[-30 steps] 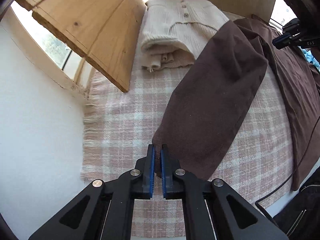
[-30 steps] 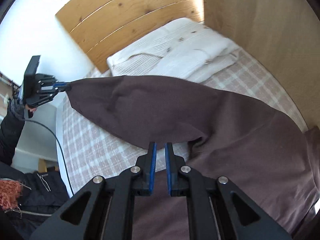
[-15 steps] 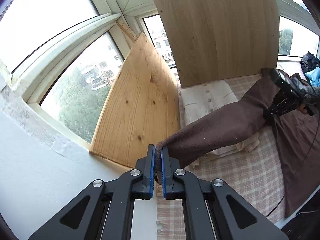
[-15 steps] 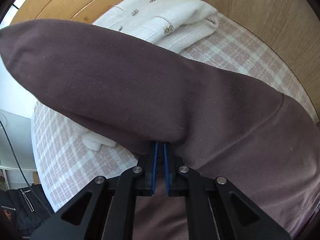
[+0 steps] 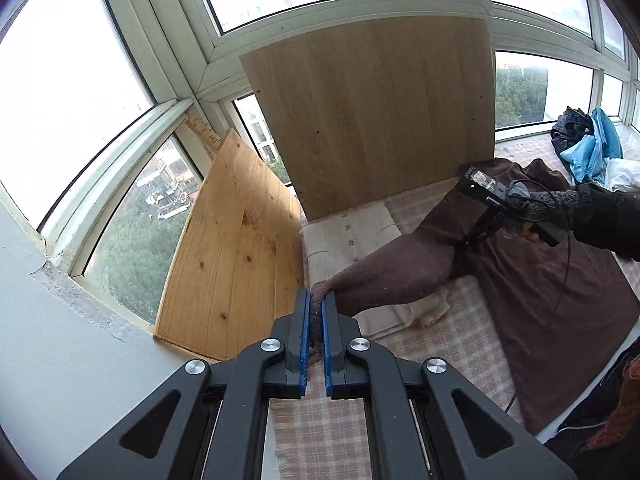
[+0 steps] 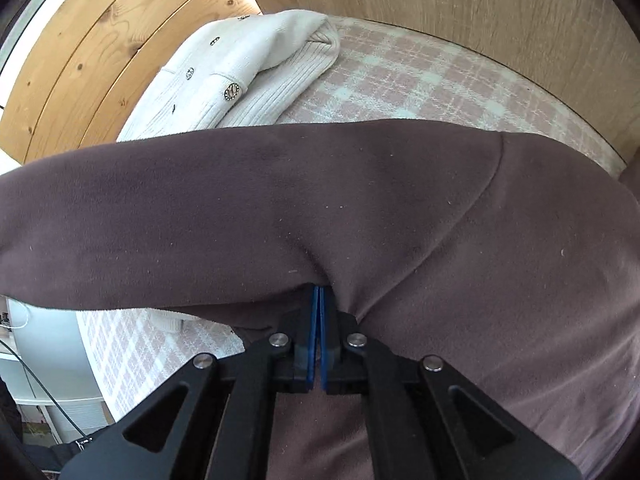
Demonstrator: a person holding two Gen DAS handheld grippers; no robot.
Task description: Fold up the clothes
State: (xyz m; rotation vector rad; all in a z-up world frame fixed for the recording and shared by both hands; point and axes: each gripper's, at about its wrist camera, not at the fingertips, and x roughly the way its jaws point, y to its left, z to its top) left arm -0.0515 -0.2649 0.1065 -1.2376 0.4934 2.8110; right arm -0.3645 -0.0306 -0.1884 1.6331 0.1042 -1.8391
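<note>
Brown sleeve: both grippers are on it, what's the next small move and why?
Probably carry the left gripper, shut on the cuff of the brown sleeve, across toward the garment's body. The sleeve hangs stretched above the cream cardigan, and the right gripper is shut on the fabric near the shoulder seam, a likely pivot for the fold.

Cream cardigan (image 6: pixel 240 68): I see its near part hidden under the brown garment (image 6: pixel 320 200)
Right gripper (image 6: pixel 319 292) tips: buried in that garment's fold
Heap (image 5: pixel 588 144) beyond that garment: I can't tell items apart
</note>
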